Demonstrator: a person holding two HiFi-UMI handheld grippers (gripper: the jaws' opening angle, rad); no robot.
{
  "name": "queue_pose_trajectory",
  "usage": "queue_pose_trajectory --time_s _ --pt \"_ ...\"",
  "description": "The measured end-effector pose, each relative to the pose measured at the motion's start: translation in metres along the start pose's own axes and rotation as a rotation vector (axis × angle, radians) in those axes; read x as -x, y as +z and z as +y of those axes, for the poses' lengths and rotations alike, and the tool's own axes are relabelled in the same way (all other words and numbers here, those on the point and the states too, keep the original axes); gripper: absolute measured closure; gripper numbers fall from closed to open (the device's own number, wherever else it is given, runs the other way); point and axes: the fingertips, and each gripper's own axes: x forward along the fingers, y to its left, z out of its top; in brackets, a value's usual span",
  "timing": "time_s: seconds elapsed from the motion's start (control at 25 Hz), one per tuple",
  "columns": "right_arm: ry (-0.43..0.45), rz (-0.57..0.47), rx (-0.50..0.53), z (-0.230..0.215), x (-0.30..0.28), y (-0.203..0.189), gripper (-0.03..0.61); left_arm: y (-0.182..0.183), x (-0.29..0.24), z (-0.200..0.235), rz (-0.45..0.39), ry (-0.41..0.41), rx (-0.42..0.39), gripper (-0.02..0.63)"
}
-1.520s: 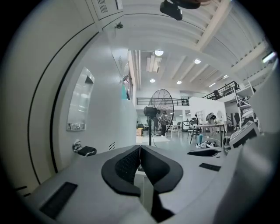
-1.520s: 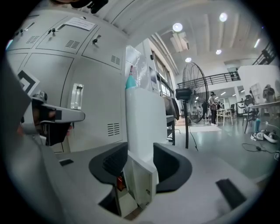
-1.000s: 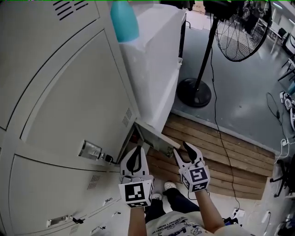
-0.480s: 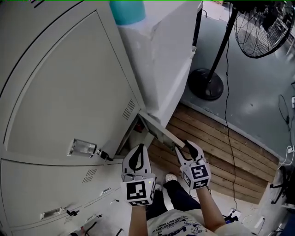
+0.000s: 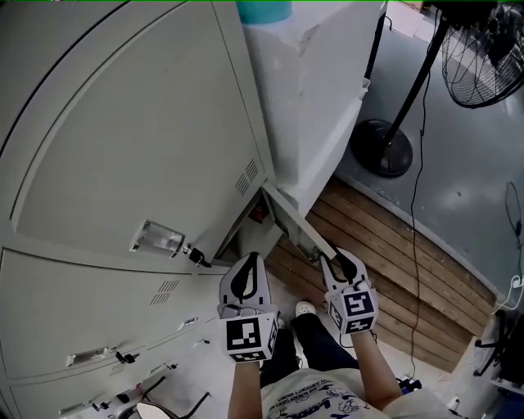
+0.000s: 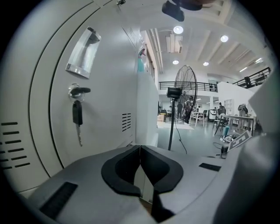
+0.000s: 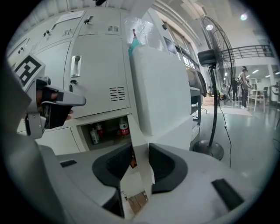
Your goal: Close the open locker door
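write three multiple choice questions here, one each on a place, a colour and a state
1. Where is the key? A hanging from a closed locker door; B on a hook; C on the floor.
2. What colour is the bottle above the white box? A red; B teal; C black.
3. The right gripper is: A open, empty; B shut on the open locker door; C holding the key.
Answers: A, it hangs in that door's lock; B, its body is teal; B, its jaws have just been closing, the door's edge between them.
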Motion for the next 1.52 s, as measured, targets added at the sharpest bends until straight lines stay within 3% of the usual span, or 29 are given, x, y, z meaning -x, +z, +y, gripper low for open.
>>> queue_pose_trajectory --time_s 0.56,1.0,1.52 --pt "0.108 0.03 0.082 0.083 0.003 -0.013 0.468 -0.007 0.054 0.048 -0.025 0.097 0.048 0.606" --pt "0.183 0.037 0.128 0.148 -0.012 -0.019 0.443 -0.024 0.12 0.112 -0.044 0.241 0.102 0.606" --pt "0.273 0.031 0.159 0.201 -0.035 -0.017 0.442 -0.037 0.17 0.16 -0.056 0.37 0.14 0.606"
